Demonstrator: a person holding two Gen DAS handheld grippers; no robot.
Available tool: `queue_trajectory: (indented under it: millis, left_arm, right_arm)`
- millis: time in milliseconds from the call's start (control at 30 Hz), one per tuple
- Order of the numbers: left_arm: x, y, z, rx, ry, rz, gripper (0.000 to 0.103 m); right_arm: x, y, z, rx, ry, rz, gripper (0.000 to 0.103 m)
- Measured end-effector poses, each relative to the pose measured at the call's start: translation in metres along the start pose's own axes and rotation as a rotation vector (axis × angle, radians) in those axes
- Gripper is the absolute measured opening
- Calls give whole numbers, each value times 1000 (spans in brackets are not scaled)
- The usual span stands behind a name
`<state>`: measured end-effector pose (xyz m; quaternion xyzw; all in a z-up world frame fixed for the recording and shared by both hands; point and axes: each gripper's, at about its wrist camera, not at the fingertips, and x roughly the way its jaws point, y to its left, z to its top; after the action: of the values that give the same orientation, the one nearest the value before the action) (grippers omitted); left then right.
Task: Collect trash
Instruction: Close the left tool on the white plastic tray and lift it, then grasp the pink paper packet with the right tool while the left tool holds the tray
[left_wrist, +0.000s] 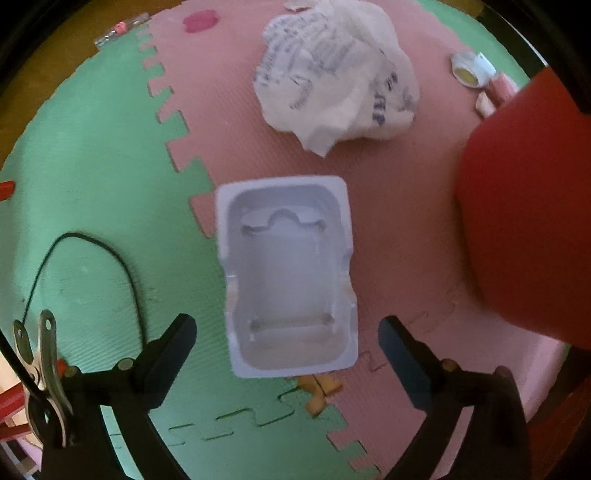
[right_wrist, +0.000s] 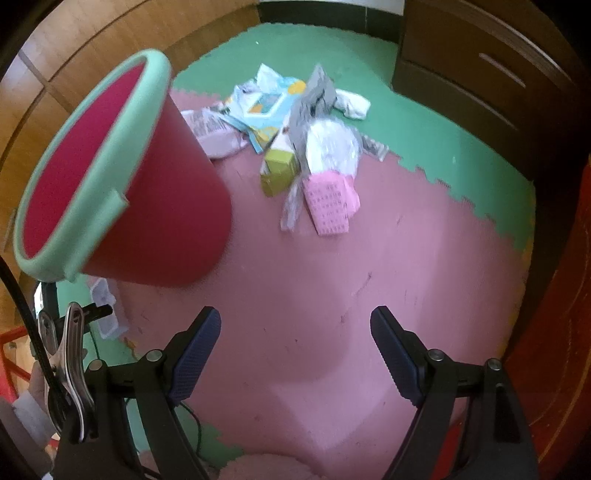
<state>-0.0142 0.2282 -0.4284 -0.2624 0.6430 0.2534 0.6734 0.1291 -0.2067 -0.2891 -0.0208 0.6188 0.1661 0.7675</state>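
Your left gripper pointed down at a white plastic tray on the floor mat. The tray lay open side up with nothing in it, right where the green and pink pieces of the mat meet. Your fingers were spread wide on both sides of its near end and did not touch it. Just past the tray sat a crumpled white paper with blue writing too blurry to read. The red bin stood close on the right.

Your right gripper was wide open too, with only pink mat between its fingers. The red bin with the green rim looked empty as far as you could see in. Beyond it lay a pile of trash: a pink packet, a yellow-green box, clear bags and paper. A dark wooden drawer stood behind.
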Motion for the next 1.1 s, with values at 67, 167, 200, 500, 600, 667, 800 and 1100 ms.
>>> queue_trajectory:
  millis: [67,167,200,500,600,667,800,1100]
  left_arm:
    - [6,-5,-2,11,-4,-1,102]
    - [20,-8,-3,9,5,10,102]
    - [24,-8,-3,2,9,9,102]
    - [40,-12,3,-35,50,28,103]
    - [42,-11,13,-60,84,35,103]
    - [43,-13,18,-59,110,33,103]
    - [35,-16,25,-55,82,52,84]
    - [24,-31,21,12,-25,82,76]
  right_arm:
    - [7,-2,-5,9,11,6,86]
    - [13,-2,-8,10,18,14,86]
    - [15,-2,-10,6,21,17,86]
    - [32,-7,-6,-2,27,8,86]
    - [37,-10,-2,0,19,2,86]
    - [40,-11,0,-7,14,-2,86]
    - [54,-13,11,-29,-5,-19,86]
    - [88,-27,51,-23,-62,-48,86]
